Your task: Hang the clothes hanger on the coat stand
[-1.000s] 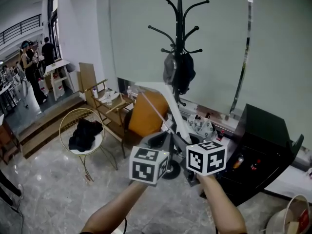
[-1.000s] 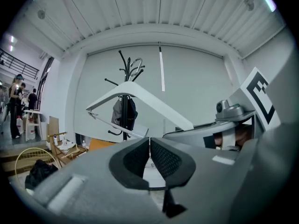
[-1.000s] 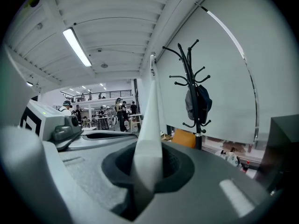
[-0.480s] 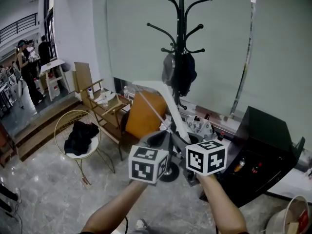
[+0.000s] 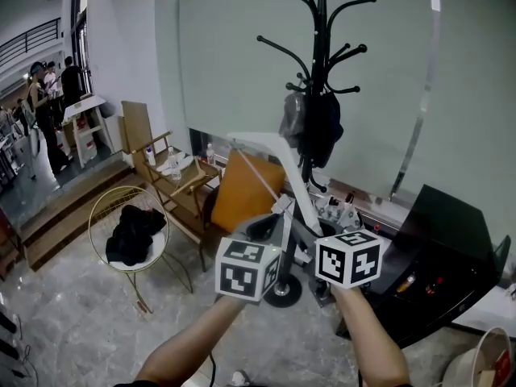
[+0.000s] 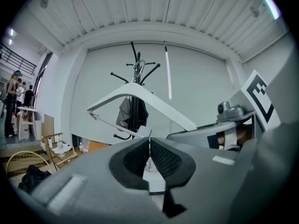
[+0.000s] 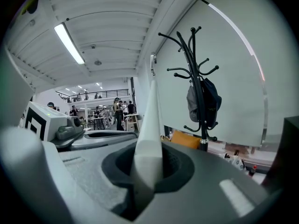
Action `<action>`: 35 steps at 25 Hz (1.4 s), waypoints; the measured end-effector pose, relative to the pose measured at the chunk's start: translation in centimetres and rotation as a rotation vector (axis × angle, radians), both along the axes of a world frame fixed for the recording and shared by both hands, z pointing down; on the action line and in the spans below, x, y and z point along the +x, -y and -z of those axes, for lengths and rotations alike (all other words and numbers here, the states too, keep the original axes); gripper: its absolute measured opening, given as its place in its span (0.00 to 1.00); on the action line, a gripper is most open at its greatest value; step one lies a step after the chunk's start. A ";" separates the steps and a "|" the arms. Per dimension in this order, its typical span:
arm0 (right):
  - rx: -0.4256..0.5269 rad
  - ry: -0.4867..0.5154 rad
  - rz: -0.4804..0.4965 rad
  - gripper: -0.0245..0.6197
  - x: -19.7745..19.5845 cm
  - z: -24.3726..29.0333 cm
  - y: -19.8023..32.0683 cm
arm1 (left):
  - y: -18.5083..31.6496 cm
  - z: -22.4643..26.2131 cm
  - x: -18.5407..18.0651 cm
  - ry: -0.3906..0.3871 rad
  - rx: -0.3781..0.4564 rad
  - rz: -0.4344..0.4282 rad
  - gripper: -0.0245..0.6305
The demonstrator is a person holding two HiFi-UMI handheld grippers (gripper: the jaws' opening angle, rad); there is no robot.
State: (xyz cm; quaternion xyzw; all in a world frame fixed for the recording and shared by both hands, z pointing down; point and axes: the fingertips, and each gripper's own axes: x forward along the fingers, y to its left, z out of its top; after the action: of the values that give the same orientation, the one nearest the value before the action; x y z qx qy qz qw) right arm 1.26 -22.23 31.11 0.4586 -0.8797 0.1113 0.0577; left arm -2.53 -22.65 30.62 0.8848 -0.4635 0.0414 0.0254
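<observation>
Short of the coat stand [image 5: 322, 47], the hanger [image 5: 278, 145] has come closer: right tool [image 7: 149, 160] clamps its arm, left tool [image 6: 149, 143] seemingly pinches its end; hooking still ahead.

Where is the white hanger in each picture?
Head view: hanger in the middle, slanting down.
Left gripper view: hanger in the middle, a wide slanting shape.
Right gripper view: hanger in the middle, edge-on and upright.
Shared landmark: the black coat stand.
</observation>
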 end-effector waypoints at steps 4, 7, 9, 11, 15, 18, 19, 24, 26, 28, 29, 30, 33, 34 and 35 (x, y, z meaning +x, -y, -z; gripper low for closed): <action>-0.002 0.000 -0.023 0.12 -1.0 -0.2 2.2 | 2.4 -0.2 -1.2 -0.006 -0.004 -0.020 0.06; -0.002 0.003 -0.044 0.12 -1.6 -0.4 3.8 | 3.9 -0.5 -1.8 -0.005 -0.008 -0.045 0.06; -0.003 0.004 -0.059 0.12 -2.0 -0.4 4.7 | 4.8 -0.6 -2.2 -0.005 -0.008 -0.062 0.06; -0.002 0.005 -0.075 0.12 -2.3 -0.4 5.5 | 5.6 -0.7 -2.6 -0.007 -0.007 -0.074 0.06; 0.000 0.003 -0.104 0.12 -2.7 -0.6 6.2 | 6.6 -0.9 -3.2 -0.014 -0.011 -0.099 0.06; -0.002 -0.002 -0.118 0.12 -2.6 -0.9 6.9 | 7.3 -1.3 -2.8 -0.014 -0.015 -0.119 0.06; -0.004 -0.004 -0.121 0.12 -2.4 -1.0 7.1 | 7.6 -1.3 -2.6 -0.014 -0.016 -0.124 0.06; 0.000 -0.016 -0.122 0.12 -1.1 -0.9 8.4 | 8.9 -1.6 -1.0 -0.016 -0.027 -0.132 0.06; 0.009 -0.014 -0.117 0.12 -0.4 -0.7 9.0 | 9.6 -1.8 -0.3 -0.013 -0.026 -0.127 0.06; 0.014 -0.012 -0.104 0.12 0.1 -0.7 9.6 | 10.4 -1.7 0.1 -0.013 -0.022 -0.112 0.06; 0.014 -0.014 -0.096 0.12 0.4 -0.7 9.9 | 10.8 -1.6 0.4 -0.015 -0.021 -0.103 0.06; 0.012 -0.019 -0.089 0.12 0.7 -0.6 10.3 | 11.1 -1.5 0.7 -0.017 -0.021 -0.098 0.06; 0.011 -0.020 -0.078 0.12 2.0 -0.5 11.4 | 12.0 -1.1 1.9 -0.018 -0.015 -0.087 0.06; 0.012 -0.014 -0.073 0.12 2.3 -0.4 11.8 | 12.3 -0.9 2.2 -0.019 -0.012 -0.081 0.06; 0.013 -0.010 -0.069 0.12 2.6 -0.3 12.2 | 12.6 -0.8 2.5 -0.021 -0.010 -0.076 0.06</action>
State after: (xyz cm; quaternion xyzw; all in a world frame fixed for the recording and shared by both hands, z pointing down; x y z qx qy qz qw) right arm 3.83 -34.39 31.36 0.4895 -0.8639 0.1051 0.0553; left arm -0.08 -35.27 31.41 0.9020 -0.4291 0.0355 0.0329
